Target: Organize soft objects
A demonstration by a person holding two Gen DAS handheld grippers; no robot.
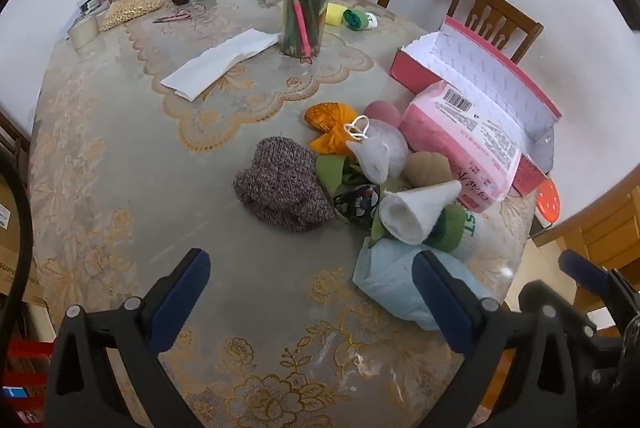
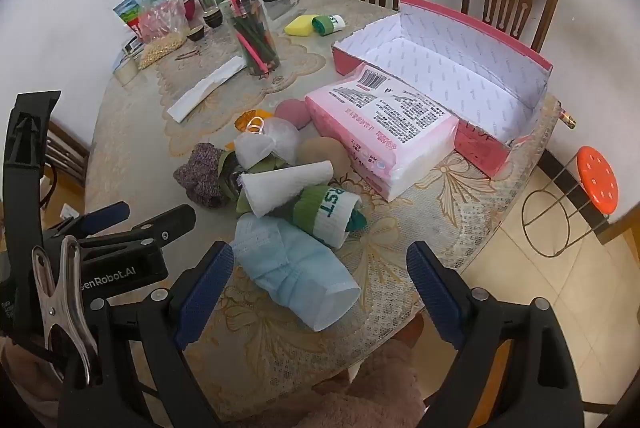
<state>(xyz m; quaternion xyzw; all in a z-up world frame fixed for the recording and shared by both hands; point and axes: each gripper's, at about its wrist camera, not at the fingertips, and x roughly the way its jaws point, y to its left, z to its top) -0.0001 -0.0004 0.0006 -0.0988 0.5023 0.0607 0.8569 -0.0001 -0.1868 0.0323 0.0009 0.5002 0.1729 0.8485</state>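
Both grippers hang above the near edge of the tabletop [image 1: 120, 163] with their jaws spread wide and nothing between them: the left gripper [image 1: 312, 292] faces bare cloth just short of the grey knitted piece [image 1: 282, 183], and the right gripper [image 2: 320, 280] sits over the pale blue face mask [image 2: 292, 276], the nearest thing in the heap. The soft things lie in a loose pile toward the near right edge: the mask, a green-and-white rolled sock [image 2: 332, 216], a white paper cone [image 2: 284, 187], a white mesh pouch [image 2: 268, 143], an orange cloth [image 1: 332, 123] and a pink tissue pack [image 2: 384, 131] that leans on the near wall of the open pink box [image 2: 480, 143]. The box looks like the intended home, so the step in hand is probably a first pick, and the mask is the sensible choice since nothing appears to rest on it. To do it well, bring the right gripper down so one finger lands on each side of the bunched middle, not the flat open end, then close fully, because thin fabric slips from a light pinch. Lift straight up before swinging toward the box, keeping clear of the sock that touches the mask's far side. The lace cloth under the mask may snag if the fingers scrape the surface.
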